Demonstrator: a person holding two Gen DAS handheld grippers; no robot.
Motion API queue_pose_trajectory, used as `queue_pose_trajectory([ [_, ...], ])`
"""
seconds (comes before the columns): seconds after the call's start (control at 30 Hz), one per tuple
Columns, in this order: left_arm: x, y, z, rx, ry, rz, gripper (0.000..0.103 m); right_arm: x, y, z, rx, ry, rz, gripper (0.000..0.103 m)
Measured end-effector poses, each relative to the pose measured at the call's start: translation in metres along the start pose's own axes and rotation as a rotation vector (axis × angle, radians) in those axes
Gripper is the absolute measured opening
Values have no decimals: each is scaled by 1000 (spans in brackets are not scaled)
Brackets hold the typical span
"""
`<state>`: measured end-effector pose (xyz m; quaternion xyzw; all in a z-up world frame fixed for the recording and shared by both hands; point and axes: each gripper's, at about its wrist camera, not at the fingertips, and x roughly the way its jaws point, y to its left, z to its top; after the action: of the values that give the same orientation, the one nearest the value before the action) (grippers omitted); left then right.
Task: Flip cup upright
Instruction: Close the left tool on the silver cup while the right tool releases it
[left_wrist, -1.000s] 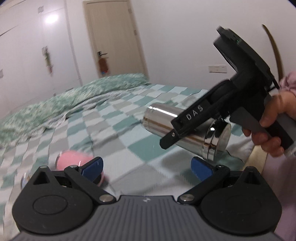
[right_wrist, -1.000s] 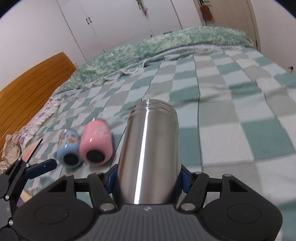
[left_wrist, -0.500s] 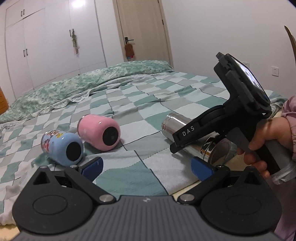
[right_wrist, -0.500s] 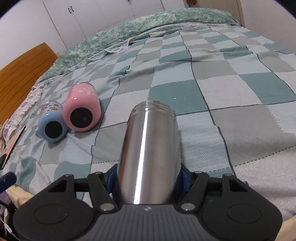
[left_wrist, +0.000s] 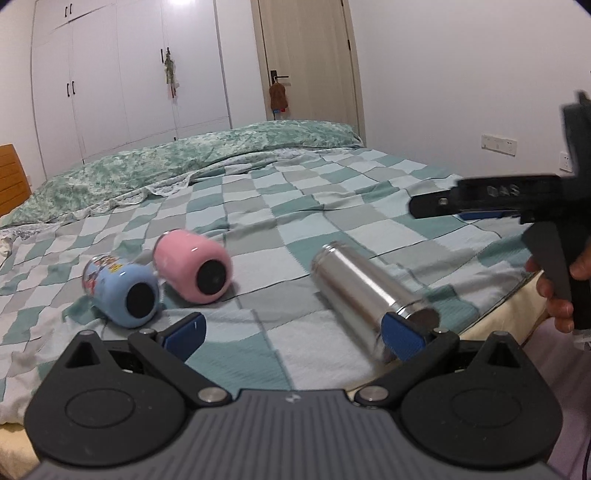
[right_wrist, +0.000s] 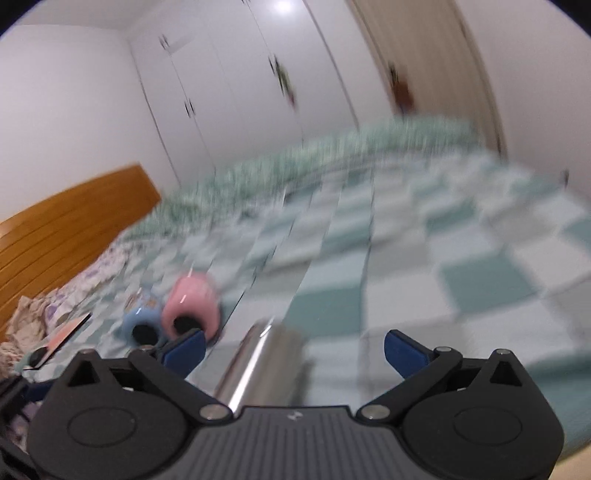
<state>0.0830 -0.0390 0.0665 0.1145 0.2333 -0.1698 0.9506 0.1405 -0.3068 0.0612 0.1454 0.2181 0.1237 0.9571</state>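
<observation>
the shiny steel cylinder cup (left_wrist: 364, 286) lay on its side on the checkered bed (left_wrist: 332, 206), before the right gripper (right_wrist: 293, 347), whose fingers were wide open and empty. a good grasp probably needed its middle.

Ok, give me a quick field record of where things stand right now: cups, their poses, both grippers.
steel cup: lying on its side on the bed, near the front edge, not held
pink cup: on its side, dark end toward the left wrist camera
blue cup: on its side, close beside the pink cup on its left
left gripper: open, empty, low in front of the cups
right gripper: open, empty, above the steel cup; right wrist view is blurred
upright cups: none
</observation>
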Motion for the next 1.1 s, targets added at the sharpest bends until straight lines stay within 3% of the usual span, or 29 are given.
queue_pose_trajectory([
  [0.1,12,-12,11,-11,25,1,103,-12,-21,3,-55,-50,-24,103],
  [0.37,56,-38,41,-57,116,-1,103,-13,-59,-8,-102,-75,-55,103],
  [0.57,100,-49,59,-88,236,3,103,-6,-78,-19,-106,-100,-55,103],
  [0.8,153,-38,67,-213,393,25,103,-1,-91,-23,-116,-148,-47,103],
  [0.9,171,-37,66,-250,463,21,90,2,-91,-24,-120,-143,-37,103],
  [0.93,177,-38,65,-259,493,7,75,2,-91,-24,-124,-143,-36,103],
  [0.97,182,-39,64,-267,525,6,66,2,-91,-25,-125,-144,-33,103],
  [1.1,179,-40,61,-280,518,-2,66,-1,-92,-25,-117,-163,-30,103],
])
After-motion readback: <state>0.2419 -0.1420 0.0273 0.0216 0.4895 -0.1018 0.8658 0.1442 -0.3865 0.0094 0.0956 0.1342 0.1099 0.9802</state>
